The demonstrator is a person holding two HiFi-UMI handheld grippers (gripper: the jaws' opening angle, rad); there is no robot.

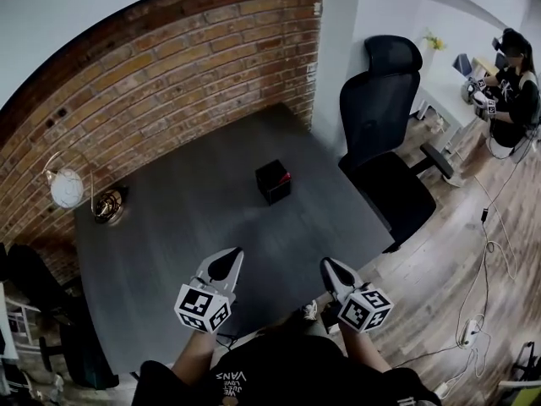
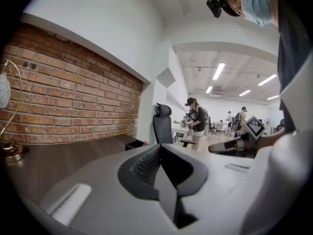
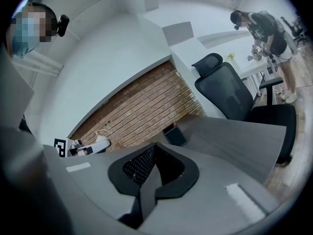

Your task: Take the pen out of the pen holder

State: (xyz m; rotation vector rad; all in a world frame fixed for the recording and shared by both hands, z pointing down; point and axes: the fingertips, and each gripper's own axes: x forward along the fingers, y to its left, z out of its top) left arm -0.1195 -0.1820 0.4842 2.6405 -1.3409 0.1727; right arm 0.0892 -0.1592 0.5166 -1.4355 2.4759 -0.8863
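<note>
Both your left gripper (image 1: 226, 256) and right gripper (image 1: 332, 267) are pinched closed, empty, at the table's (image 1: 169, 227) near edge. The holder (image 1: 273, 181), pen (image 1: 287, 177) inside, sits toward the far right edge; arrive unopened and you'll topple it.

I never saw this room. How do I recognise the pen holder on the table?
Find the dark grey table against the brick wall. The pen holder stands alone near its middle, on the side of the office chair. Unlike the round white lamp by the wall, it is a small black cube with something red at its top.
</note>
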